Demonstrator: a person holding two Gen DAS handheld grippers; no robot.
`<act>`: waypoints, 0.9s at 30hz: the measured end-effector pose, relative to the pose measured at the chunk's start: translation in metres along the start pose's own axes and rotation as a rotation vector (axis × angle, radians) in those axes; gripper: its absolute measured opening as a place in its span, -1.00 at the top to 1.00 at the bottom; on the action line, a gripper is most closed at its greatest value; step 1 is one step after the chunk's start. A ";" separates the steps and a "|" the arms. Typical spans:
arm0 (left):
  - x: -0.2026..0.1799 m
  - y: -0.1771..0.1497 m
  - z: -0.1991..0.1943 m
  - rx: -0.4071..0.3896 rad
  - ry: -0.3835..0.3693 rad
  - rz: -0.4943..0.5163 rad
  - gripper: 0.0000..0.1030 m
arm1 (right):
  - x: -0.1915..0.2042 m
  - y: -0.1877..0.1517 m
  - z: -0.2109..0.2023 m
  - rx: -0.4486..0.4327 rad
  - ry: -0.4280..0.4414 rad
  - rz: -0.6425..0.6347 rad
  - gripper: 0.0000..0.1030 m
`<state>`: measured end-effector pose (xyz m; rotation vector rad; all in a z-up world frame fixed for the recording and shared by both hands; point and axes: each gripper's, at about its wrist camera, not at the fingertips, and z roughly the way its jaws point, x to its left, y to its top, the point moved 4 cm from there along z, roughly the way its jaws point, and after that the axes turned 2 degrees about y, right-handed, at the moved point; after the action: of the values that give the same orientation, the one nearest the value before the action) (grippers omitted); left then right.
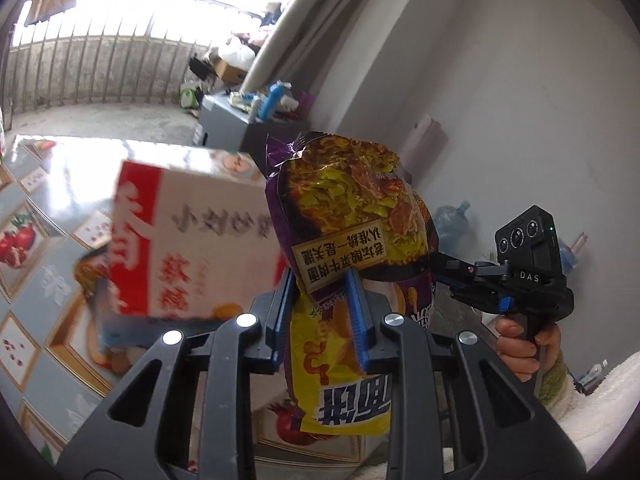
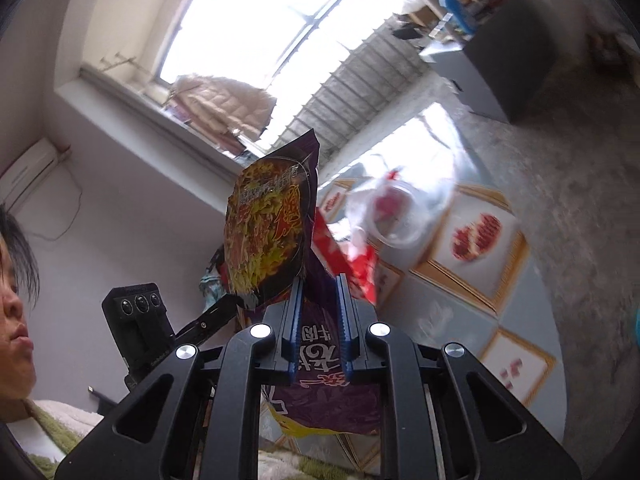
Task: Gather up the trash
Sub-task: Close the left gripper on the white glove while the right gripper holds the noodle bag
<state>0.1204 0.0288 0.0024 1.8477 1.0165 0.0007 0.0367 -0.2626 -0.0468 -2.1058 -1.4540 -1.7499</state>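
Note:
A crumpled purple and yellow instant-noodle wrapper is lifted above the table, and both grippers have it. My left gripper is shut on its lower part, blue pads pressing either side. The right gripper comes in from the right, its tips hidden behind the wrapper, with a person's hand on its handle. In the right wrist view my right gripper is shut on the same wrapper. The left gripper meets the wrapper from the left there.
A red and white carton stands on the fruit-patterned table, just left of the wrapper. A clear plastic cup in a bag lies on the table beyond it. A cluttered grey cabinet and a blue water jug stand on the floor.

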 end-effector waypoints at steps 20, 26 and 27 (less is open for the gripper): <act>0.010 -0.054 0.062 0.160 0.092 0.019 0.52 | -0.077 -0.024 -0.001 -0.017 -0.042 0.254 0.79; 0.016 -0.063 0.026 0.139 0.190 0.079 0.52 | -0.099 -0.023 -0.015 -0.066 -0.054 0.302 0.79; 0.018 -0.064 0.022 0.140 0.205 0.083 0.52 | -0.102 -0.025 -0.017 -0.072 -0.056 0.308 0.79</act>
<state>0.0999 0.0340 -0.0648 2.0485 1.1020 0.1760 0.0155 -0.3206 -0.1329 -2.2833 -1.0200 -1.6613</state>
